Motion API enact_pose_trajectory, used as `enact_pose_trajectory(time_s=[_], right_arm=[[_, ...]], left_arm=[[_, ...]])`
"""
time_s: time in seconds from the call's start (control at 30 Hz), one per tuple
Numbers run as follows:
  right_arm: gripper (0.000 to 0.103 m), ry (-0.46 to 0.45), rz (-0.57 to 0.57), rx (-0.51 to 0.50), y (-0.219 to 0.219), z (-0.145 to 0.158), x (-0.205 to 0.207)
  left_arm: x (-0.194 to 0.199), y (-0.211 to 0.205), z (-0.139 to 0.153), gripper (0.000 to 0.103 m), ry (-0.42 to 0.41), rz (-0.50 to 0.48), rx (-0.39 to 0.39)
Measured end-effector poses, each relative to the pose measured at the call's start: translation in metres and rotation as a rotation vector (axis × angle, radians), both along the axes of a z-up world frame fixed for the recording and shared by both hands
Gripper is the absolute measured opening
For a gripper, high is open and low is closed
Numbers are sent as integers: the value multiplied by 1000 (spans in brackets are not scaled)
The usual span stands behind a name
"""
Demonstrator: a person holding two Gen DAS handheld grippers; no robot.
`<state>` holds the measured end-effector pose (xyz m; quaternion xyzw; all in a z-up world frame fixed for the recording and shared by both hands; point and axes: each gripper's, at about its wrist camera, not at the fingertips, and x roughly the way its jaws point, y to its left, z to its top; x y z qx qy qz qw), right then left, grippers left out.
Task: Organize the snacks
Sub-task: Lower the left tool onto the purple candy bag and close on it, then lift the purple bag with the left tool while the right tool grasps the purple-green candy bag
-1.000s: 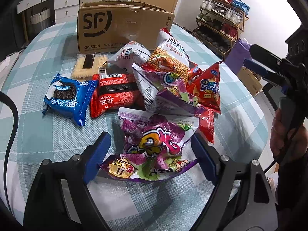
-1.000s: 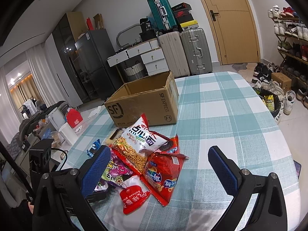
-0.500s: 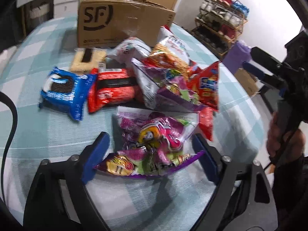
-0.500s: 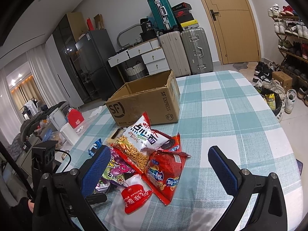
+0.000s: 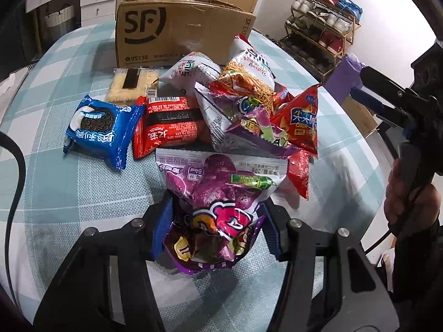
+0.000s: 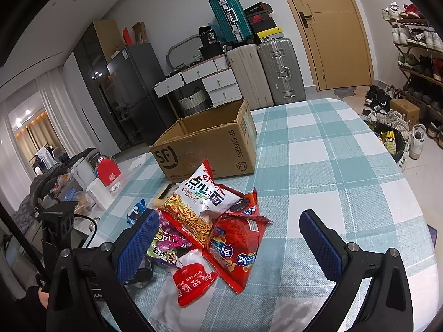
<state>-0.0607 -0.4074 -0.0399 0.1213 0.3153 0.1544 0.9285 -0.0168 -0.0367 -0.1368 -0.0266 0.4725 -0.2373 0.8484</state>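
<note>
- Left tongs (image 5: pixel 214 227): closed in on the purple snack bag (image 5: pixel 218 193), blue pads pressing both sides of its lower half; the bag is crumpled between them, its top edge pointing away toward the pile.
- Right tongs (image 6: pixel 224 246): spread wide, holding nothing, hovering above the near edge of the snack pile.
- Surface (image 6: pixel 346 166): teal-and-white check cloth.
- Cardboard box (image 5: pixel 177 33) marked SF stands at the far side of the pile, top open in the right wrist view, and what is inside can't be seen.
- Pile, left wrist view: blue cookie pack (image 5: pixel 101 131) at the left, red biscuit pack (image 5: pixel 169 124) touching it on its right, pale cracker pack (image 5: pixel 133 84) behind them near the box.
- Noodle snack bag (image 5: pixel 246 78) sits on top of the heap, leaning on the other bags; white bag (image 5: pixel 188 67) just left of it, close to the box.
- Red chip bag (image 5: pixel 300 120) at the right edge of the heap, tilted.
- Small red balloon-glue pack (image 6: pixel 193 283) lies at the pile's near edge in the right wrist view, just in front of the red chip bag.
- A hand (image 5: pixel 409 204) grips the right tool's handle at the right edge of the left wrist view.
</note>
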Motion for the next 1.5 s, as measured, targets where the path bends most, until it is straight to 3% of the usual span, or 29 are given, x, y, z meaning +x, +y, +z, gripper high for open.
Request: enact_pose_trajectory(time_s=[0.53, 0.8, 1.1, 1.5], right_arm=[[103, -9, -1, -1, -3, 2, -1], [103, 7, 16, 2, -2, 4, 0], [103, 12, 102, -15, 20, 6, 1], [103, 9, 279, -119, 82, -2, 4]], left_arm=[[-12, 9, 8, 48, -17, -13, -32], [-26, 32, 28, 48, -56, 7, -42], [-26, 58, 47, 48, -100, 53, -38], [-29, 98, 75, 48, -153, 150, -67]])
